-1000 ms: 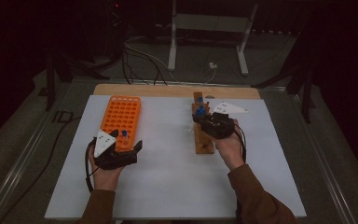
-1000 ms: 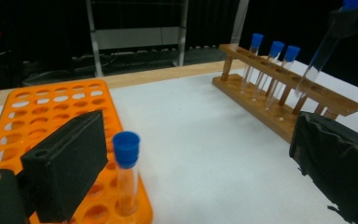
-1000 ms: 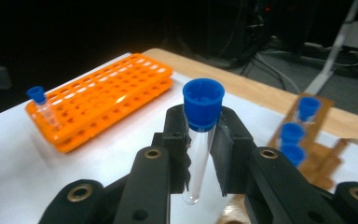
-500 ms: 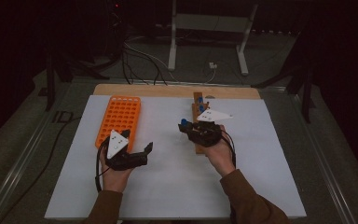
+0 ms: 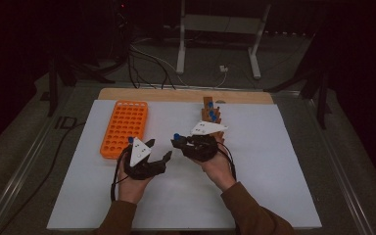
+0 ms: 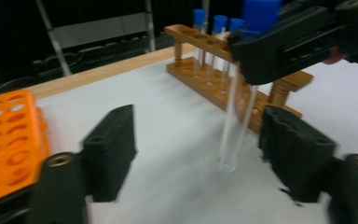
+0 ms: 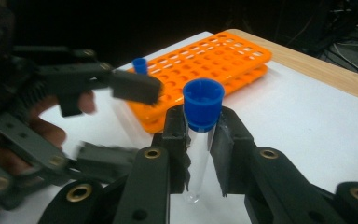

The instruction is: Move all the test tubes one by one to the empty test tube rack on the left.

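My right gripper [image 5: 178, 143] is shut on a clear test tube [image 7: 199, 154] just under its blue cap [image 7: 203, 102], and holds it upright above the white mat. My left gripper [image 5: 159, 149] is open right beside it. Its jaws have just been closing, with the tube [image 6: 235, 126] hanging between them; neither pad touches it, and the tube is nearer the jaw on the right of the left gripper view. The orange rack [image 5: 125, 128] lies to the left, with one blue-capped tube [image 7: 140, 65] at its near end. The wooden rack [image 6: 205, 79] behind holds three blue-capped tubes.
A white mat [image 5: 274, 161] covers the table, with a wooden strip [image 5: 176, 94] along its far edge. Cables and a metal stand [image 5: 215, 44] lie on the dark floor beyond. Both forearms enter from the bottom.
Both hands have come together at the mat's middle: the left moved right from the orange rack, the right moved left from the wooden rack with the tube. The left jaws stand narrower.
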Demonstrator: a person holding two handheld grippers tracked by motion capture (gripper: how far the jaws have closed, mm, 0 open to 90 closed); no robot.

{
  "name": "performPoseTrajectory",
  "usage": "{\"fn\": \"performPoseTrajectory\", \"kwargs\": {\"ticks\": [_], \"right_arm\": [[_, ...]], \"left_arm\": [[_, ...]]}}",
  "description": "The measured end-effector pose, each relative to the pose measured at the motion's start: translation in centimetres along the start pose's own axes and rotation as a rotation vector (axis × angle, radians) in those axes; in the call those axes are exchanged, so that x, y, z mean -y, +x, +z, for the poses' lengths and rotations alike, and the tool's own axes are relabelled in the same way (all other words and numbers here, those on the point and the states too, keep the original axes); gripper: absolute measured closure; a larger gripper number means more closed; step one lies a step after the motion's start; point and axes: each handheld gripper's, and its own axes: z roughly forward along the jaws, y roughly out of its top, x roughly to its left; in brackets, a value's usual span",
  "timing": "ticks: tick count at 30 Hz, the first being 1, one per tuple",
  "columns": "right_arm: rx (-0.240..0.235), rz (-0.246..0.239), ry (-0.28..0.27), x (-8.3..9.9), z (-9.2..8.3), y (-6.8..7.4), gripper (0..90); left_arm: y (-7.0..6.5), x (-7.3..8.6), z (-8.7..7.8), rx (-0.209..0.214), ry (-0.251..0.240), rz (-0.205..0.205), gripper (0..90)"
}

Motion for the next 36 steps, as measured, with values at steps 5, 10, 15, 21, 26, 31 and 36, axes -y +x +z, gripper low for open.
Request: {"fn": "performPoseTrajectory", "kwargs": {"ticks": [5,10,15,21,26,31,36], "right_arm": [[-0.024,0.0,0.0,-0.1,0.5,0.6,76.8],[-0.038,0.002,0.007,0.0,0.8,1.0,76.8],[-0.047,0.005,0.008,0.1,1.0,1.2,76.7],[-0.054,0.012,0.002,0.0,1.0,1.2,73.4],[-0.064,0.031,-0.019,0.2,0.7,0.8,57.7],[-0.041,0.053,-0.027,0.5,0.4,0.3,36.6],[0.012,0.029,-0.021,0.8,0.1,0.0,21.7]], "left_arm": [[-0.4,0.1,0.4,0.033,0.01,0.011,49.7],[-0.5,0.1,0.5,0.058,0.011,0.014,59.8],[-0.5,0.1,0.4,0.067,0.007,0.023,69.1],[-0.3,0.1,0.3,0.074,0.001,0.024,75.9],[0.1,0.3,0.1,0.063,0.011,0.015,76.2],[1.0,0.8,-0.1,0.044,0.018,-0.015,76.3],[1.6,0.9,-0.6,0.028,0.016,-0.025,76.3]]}}
